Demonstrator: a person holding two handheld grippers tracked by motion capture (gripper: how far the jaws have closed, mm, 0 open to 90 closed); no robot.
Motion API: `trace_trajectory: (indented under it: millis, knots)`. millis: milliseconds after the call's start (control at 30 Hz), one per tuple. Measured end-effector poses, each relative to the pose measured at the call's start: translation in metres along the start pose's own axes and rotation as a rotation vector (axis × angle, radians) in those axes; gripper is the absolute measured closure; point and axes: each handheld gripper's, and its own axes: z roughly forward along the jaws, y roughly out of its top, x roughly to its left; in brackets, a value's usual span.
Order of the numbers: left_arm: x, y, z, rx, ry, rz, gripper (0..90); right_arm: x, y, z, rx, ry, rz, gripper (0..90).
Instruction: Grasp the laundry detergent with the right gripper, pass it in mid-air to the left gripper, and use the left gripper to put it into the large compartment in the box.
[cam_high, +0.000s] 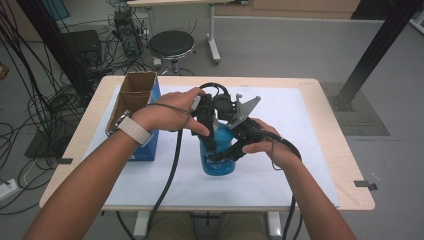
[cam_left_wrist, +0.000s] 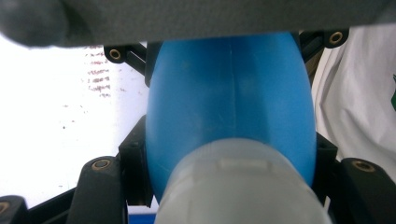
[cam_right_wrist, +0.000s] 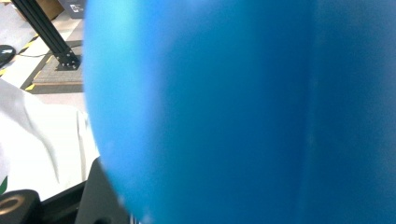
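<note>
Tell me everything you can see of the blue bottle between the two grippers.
The blue bottle looks like smooth, opaque plastic with a rounded, bulging body and a faint seam down it. A pale grey-white cap tops it. It stands on the white table cover, roughly mid-table, right of the open cardboard box. The left gripper is shut on its upper part from above; the right gripper clamps its side.

Wooden table (cam_high: 327, 117), white sheet (cam_high: 280, 115), cardboard box (cam_high: 131, 102)
</note>
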Motion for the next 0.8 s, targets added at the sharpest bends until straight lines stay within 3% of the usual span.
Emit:
trace_trajectory:
  millis: [433, 567, 600, 800]
  knots:
    - [-0.001, 0.002, -0.004, 0.003, 0.012, 0.006, 38.0, 0.0, 0.0, -0.002, -0.026, 0.001, -0.003, 41.9]
    - [0.0, 0.0, -0.004, 0.008, 0.018, -0.003, 38.0, 0.0, -0.005, -0.006, -0.051, -0.002, -0.009, 25.8]
    - [0.001, 0.0, -0.004, 0.008, 0.018, -0.004, 38.0, 0.0, -0.008, -0.008, -0.046, 0.008, -0.004, 23.9]
    - [0.004, -0.005, -0.006, 0.021, 0.026, -0.032, 37.9, -0.005, -0.029, -0.033, 0.052, -0.063, 0.086, 15.4]
